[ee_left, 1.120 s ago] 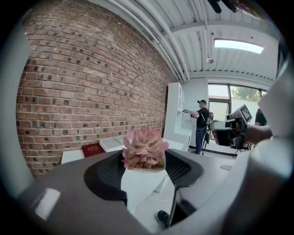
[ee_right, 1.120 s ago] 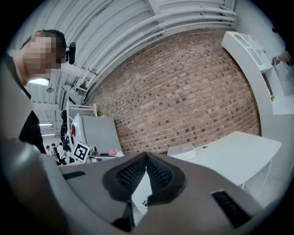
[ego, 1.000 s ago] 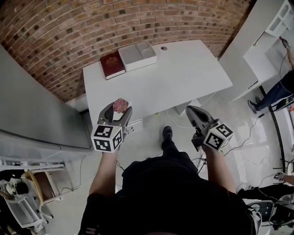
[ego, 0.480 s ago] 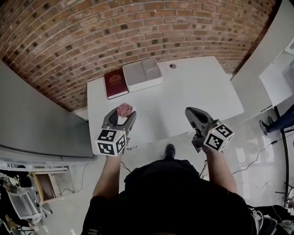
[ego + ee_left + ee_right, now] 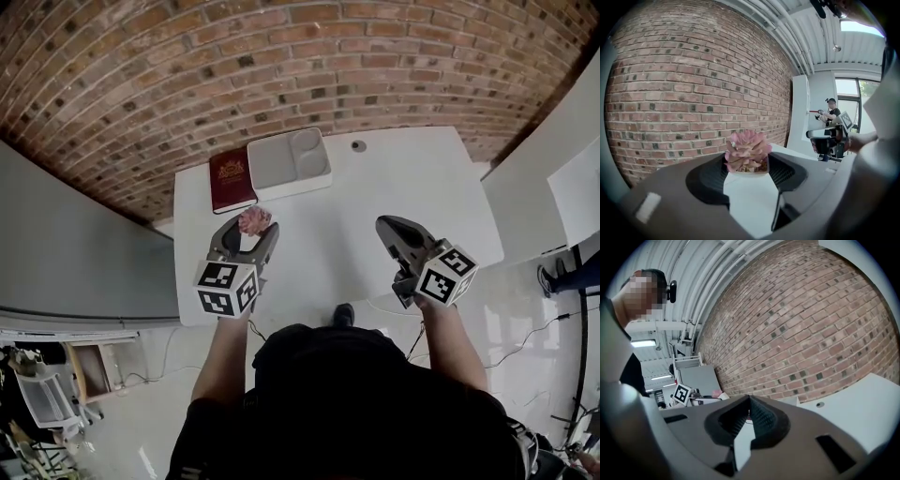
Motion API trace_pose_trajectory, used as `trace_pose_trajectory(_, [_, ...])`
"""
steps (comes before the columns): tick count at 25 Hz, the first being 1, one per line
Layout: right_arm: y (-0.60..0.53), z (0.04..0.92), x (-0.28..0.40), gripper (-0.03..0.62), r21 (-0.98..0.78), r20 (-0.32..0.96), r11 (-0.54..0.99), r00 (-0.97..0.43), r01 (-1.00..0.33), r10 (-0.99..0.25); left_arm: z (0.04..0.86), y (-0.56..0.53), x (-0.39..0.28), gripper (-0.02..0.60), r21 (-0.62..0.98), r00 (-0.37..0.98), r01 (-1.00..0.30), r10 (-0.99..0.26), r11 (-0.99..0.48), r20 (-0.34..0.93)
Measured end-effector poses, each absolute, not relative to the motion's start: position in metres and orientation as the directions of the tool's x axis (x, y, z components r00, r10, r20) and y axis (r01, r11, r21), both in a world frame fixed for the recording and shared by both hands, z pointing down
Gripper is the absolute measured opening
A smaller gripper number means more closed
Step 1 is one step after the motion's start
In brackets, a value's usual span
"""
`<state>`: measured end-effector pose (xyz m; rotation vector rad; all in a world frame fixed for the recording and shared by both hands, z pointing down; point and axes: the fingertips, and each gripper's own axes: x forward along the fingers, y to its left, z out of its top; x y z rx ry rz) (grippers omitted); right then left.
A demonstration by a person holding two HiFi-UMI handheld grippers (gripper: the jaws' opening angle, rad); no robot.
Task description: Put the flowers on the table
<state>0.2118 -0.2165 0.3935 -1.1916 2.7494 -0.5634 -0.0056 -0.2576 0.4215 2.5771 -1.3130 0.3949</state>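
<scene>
Left tool (image 5: 248,232) clamped on the flowers' (image 5: 746,150) pot (image 5: 749,172): light, petals fragile, grip pot walls. Right tool (image 5: 398,230) jaws together, empty. Worktop (image 5: 403,187) at 12 o'clock.

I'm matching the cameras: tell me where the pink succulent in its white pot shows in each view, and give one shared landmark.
Head view: the pink succulent sits left of centre, between the left gripper's jaw tips.
Left gripper view: it is at the centre, clamped between the jaws.
Right gripper view: it is a small pink patch at left-centre, beside the left gripper's marker cube.
Shared landmark: the brick wall, which is in all three views.
</scene>
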Motion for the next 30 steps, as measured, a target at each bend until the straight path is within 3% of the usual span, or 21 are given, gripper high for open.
trace_pose_trajectory(17, [-0.235,0.405,0.124,0.011,-0.384,0.143,0.607,-0.694,-0.696,-0.705,0.460,-0.273,-0.056,0.268,0.145,0.617,-0.777,-0.698,-0.612,0.364])
trace_pose_trajectory(30, [-0.292,0.458,0.136,0.011,-0.437,0.224,0.581,-0.709,-0.686,-0.669,0.530,-0.322,-0.038,0.268,0.166,0.600,-0.776,-0.632,-0.608,0.491])
